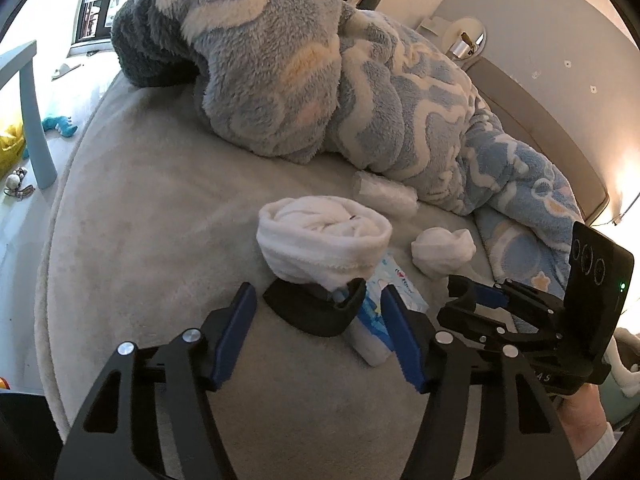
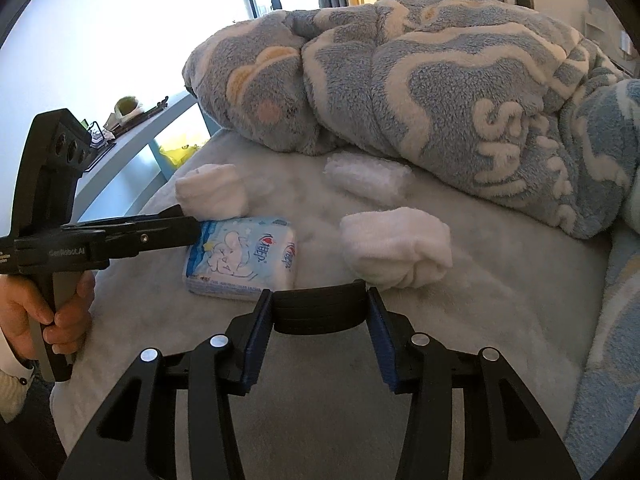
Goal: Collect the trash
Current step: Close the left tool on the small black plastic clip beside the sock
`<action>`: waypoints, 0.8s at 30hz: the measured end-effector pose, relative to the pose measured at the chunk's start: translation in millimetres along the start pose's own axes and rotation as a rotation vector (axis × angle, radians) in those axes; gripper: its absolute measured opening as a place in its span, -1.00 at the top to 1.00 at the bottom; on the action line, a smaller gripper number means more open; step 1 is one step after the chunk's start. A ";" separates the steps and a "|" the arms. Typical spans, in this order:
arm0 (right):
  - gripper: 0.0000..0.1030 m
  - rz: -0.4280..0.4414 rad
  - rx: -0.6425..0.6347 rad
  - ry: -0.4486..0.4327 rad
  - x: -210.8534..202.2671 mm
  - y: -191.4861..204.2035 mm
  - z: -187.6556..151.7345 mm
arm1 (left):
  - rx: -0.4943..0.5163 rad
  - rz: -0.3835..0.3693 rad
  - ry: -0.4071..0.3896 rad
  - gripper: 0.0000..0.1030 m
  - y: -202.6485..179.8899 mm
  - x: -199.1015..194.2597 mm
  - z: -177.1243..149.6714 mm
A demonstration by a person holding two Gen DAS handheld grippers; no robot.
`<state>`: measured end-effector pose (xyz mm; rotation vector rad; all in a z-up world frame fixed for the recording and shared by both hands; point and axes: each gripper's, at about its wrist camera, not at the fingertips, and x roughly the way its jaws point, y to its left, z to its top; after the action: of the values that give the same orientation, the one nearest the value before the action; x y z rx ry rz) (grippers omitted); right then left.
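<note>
A blue-and-white tissue pack [image 2: 242, 258] lies on the grey bed [image 2: 320, 400]. In the left wrist view the tissue pack [image 1: 380, 320] lies between my fingers. My left gripper [image 1: 318, 304] is open around the pack and a curved black piece [image 1: 316, 312]. A rolled white sock [image 1: 320, 236] sits just beyond. In the right wrist view my right gripper [image 2: 319, 308] is shut on a curved black piece [image 2: 319, 310]. The left gripper [image 2: 188, 226] reaches the pack from the left. Rolled white socks [image 2: 394, 252] [image 2: 210, 190] and a crumpled white wad [image 2: 366, 178] lie nearby.
A thick blue-and-cream fleece blanket [image 1: 320, 60] is piled across the far side of the bed. A light blue table [image 2: 132, 144] stands at the bed's left, with yellow stuff under it. The floor with small toys [image 1: 60, 124] lies left of the bed.
</note>
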<state>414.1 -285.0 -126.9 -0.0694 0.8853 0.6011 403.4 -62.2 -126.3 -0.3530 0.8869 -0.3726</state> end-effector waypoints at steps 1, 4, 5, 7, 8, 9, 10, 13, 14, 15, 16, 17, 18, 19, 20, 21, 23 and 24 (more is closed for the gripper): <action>0.09 0.000 0.000 0.000 -0.1 0.2 -0.2 | -0.002 -0.003 0.001 -0.25 -0.3 0.7 0.1; 0.09 0.000 -0.001 -0.002 -2.3 0.0 -1.2 | 0.005 0.008 -0.002 -0.08 -2.8 2.2 -0.2; 0.09 0.000 -0.001 -0.003 -2.0 -0.2 -1.1 | 0.007 0.012 0.000 -0.03 -3.1 3.1 -0.3; 0.09 0.000 0.002 -0.004 -2.3 -1.0 -1.4 | 0.001 0.016 -0.002 0.07 -2.4 3.9 0.1; 0.09 0.000 0.003 -0.006 -2.5 -1.2 -1.3 | -0.004 0.016 -0.004 0.08 -1.8 3.7 0.2; 0.09 -0.001 0.006 -0.008 -3.8 -1.3 -1.2 | -0.009 0.015 -0.006 0.09 -1.2 3.6 0.3; 0.09 0.001 0.009 -0.010 -4.6 -1.5 -0.7 | -0.011 0.017 -0.007 0.11 -1.0 3.6 0.4; 0.09 0.005 0.010 -0.020 -6.9 0.3 1.0 | -0.004 0.028 -0.011 0.15 -2.8 2.6 -0.4; 0.09 0.006 0.010 -0.022 -7.7 0.8 1.6 | -0.001 0.031 -0.013 0.15 -3.8 1.4 -0.9; 0.09 0.006 0.010 -0.025 -8.9 1.6 2.4 | -0.002 0.031 -0.014 0.16 -3.8 0.4 -1.0; 0.09 0.005 0.010 -0.027 -10.2 2.2 3.2 | -0.002 0.030 -0.014 0.17 -4.0 -0.5 -1.2; 0.09 0.003 0.011 -0.029 -11.2 2.7 3.9 | -0.002 0.032 -0.015 0.18 -4.3 -2.0 -1.9; 0.09 0.002 0.013 -0.033 -13.0 3.1 4.6 | 0.000 0.034 -0.017 0.19 -4.5 -3.2 -2.4; 0.09 -0.001 0.015 -0.037 -14.8 3.3 5.0 | 0.001 0.035 -0.017 0.20 -5.2 -4.1 -2.8; 0.09 -0.002 0.017 -0.041 -16.4 3.7 5.3 | 0.005 0.034 -0.017 0.20 -6.1 -5.7 -3.6; 0.09 -0.003 0.020 -0.048 -18.6 5.0 5.4 | 0.009 0.034 -0.016 0.22 -7.1 -6.7 -4.4; 0.09 0.004 0.027 -0.057 -21.7 6.7 4.6 | 0.031 0.038 -0.013 0.25 -10.9 -9.0 -7.1; 0.09 0.003 0.028 -0.058 -22.7 7.8 4.2 | 0.040 0.045 -0.013 0.26 -12.3 -10.4 -8.8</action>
<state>402.0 -287.7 -105.9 -0.0249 0.8375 0.5905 388.4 -69.6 -118.8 -0.2975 0.8720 -0.3459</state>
